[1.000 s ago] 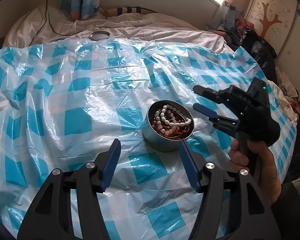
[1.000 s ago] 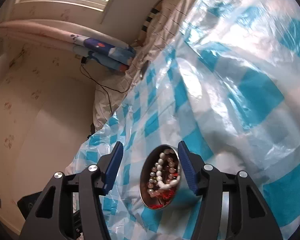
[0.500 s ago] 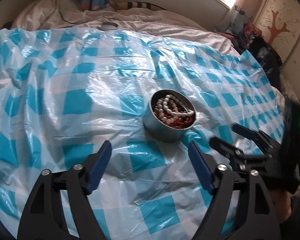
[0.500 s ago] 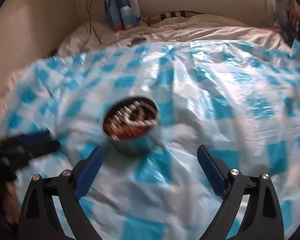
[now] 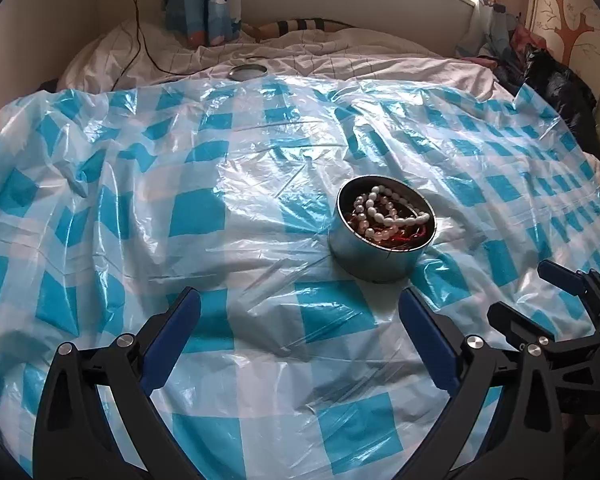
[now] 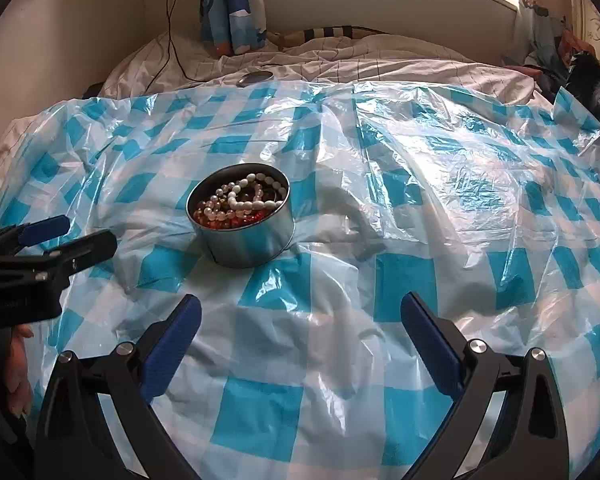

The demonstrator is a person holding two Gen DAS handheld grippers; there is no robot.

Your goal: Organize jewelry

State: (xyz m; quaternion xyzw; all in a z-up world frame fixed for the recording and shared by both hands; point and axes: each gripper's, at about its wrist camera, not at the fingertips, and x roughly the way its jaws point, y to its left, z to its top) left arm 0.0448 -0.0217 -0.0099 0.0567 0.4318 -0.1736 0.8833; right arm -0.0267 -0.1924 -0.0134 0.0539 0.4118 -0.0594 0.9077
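A round metal tin point(image 5: 374, 258) stands upright on the blue-and-white checked plastic sheet point(image 5: 195, 216), holding white pearl strands point(image 5: 386, 216) over red and brown beads. My left gripper point(image 5: 300, 300) hovers short of the tin, which lies ahead and to the right; its jaws are opening with nothing between them. My right gripper point(image 5: 522, 290) sits low at the front right, apart from the tin. From the right wrist the tin point(image 6: 247, 240) is ahead and to the left, the right gripper point(image 6: 300, 304) is opening and empty, and the left gripper point(image 6: 83, 232) shows at the left edge.
The sheet covers a bed with white bedding point(image 5: 340, 52) behind it. A round metal lid point(image 5: 247, 73) lies at the sheet's far edge. A black cable point(image 5: 139, 40) trails at the back left. Dark bags point(image 5: 556, 88) are piled at the right.
Both grippers' jaws have spread wider. The right gripper drew back from beside the tin to the front right and rolled level. The left view tilted a little.
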